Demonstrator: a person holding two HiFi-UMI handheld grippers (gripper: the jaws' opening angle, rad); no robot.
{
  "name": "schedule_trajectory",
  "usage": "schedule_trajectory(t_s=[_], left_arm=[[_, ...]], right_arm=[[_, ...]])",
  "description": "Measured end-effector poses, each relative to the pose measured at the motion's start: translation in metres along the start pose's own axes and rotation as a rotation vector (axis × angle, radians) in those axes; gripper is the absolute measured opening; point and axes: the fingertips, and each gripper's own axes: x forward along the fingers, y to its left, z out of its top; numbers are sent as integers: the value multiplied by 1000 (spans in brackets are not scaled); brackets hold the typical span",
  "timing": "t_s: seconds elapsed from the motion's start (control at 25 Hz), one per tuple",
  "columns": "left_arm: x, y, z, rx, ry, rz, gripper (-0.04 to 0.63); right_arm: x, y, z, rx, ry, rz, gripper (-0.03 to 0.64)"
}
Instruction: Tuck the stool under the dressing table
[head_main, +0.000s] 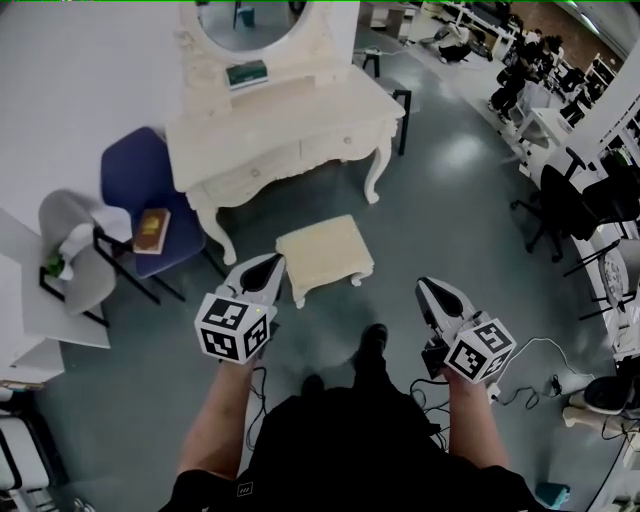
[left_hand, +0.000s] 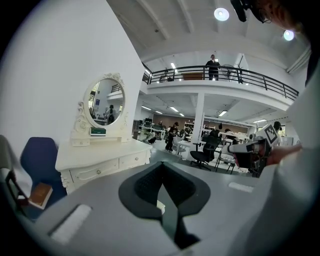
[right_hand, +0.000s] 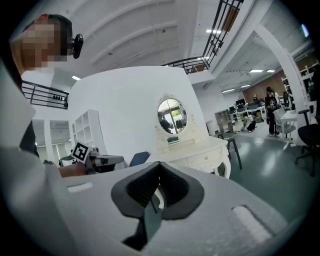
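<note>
Before the dressing table (head_main: 300, 108), stool (head_main: 322, 253) lies lengthwise along its front

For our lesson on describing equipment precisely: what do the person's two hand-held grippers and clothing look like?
The left hand-held gripper and right hand-held gripper each have a pale grey tapering shell with black ribbed pads. Behind each sits a white cube printed with black square markers. Thin cables trail behind. The person wears a black top, forearms uncovered.
</note>
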Motion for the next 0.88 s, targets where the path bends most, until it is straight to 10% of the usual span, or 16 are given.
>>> schedule_trajectory(t_s=[0.88], left_arm=[[196,5,52,-102,29,194,20]], right_arm=[[138,-192,52,13,134,302,5]])
